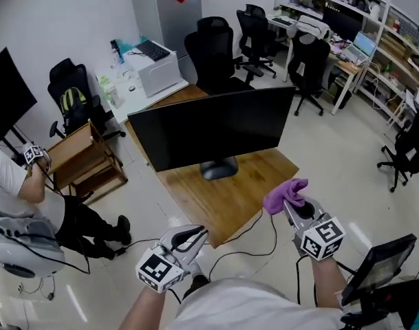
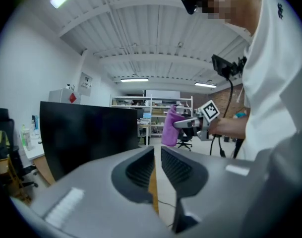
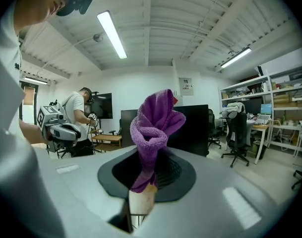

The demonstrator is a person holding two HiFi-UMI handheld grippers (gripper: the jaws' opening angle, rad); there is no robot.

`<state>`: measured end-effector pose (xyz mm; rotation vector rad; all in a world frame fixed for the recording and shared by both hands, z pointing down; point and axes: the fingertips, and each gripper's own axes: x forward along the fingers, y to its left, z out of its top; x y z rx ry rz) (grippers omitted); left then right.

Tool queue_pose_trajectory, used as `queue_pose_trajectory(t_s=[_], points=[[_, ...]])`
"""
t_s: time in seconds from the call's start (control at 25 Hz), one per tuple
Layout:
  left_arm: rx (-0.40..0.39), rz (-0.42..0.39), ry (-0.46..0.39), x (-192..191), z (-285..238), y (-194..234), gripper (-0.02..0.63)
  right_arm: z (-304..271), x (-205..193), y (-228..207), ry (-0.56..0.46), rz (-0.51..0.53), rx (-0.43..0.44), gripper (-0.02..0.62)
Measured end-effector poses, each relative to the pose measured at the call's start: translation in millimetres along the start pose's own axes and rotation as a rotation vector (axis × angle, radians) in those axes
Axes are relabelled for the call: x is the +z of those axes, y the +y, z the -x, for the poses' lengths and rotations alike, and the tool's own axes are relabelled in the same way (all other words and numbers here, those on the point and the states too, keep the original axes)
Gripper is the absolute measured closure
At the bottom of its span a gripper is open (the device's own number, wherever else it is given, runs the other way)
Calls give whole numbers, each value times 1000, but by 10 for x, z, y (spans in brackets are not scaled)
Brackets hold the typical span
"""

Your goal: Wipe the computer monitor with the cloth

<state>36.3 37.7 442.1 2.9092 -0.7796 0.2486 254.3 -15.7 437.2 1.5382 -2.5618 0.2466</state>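
Observation:
A black computer monitor [image 1: 216,126] stands on its stand on a wooden table [image 1: 250,184], screen facing me. My right gripper [image 1: 292,205] is in front of the table's near right corner, shut on a bunched purple cloth [image 1: 286,192]. In the right gripper view the cloth [image 3: 154,128] rises upright from between the jaws [image 3: 150,165], with the monitor [image 3: 190,128] behind it. My left gripper [image 1: 194,236] hangs lower left, off the table, jaws together with nothing held. The left gripper view shows its jaws [image 2: 157,155], the monitor [image 2: 86,133] at left and the cloth [image 2: 169,128] beyond.
Another person [image 1: 16,198] stands at the left by a wooden cart [image 1: 85,160]. Behind the monitor are a white table with a printer [image 1: 154,71] and several black office chairs [image 1: 216,53]. Cables [image 1: 250,243] trail on the floor near my feet. A dark screen [image 1: 378,263] sits at lower right.

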Motion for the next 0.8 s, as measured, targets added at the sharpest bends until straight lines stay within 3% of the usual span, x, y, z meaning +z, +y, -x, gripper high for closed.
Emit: queue_pose_trajectory(t_s=[0.4,0.6,0.8], points=[[26,-4,30,-127,-154,-689,541,608,-422,-96,-2,-28,23,545],[31,-16,12,-75,-217,-760,541,682,-355,-160,-15,-15,24,545],[97,-43,-57,67,-324,-790,541,584,-113,-306,-45,37,75,545]])
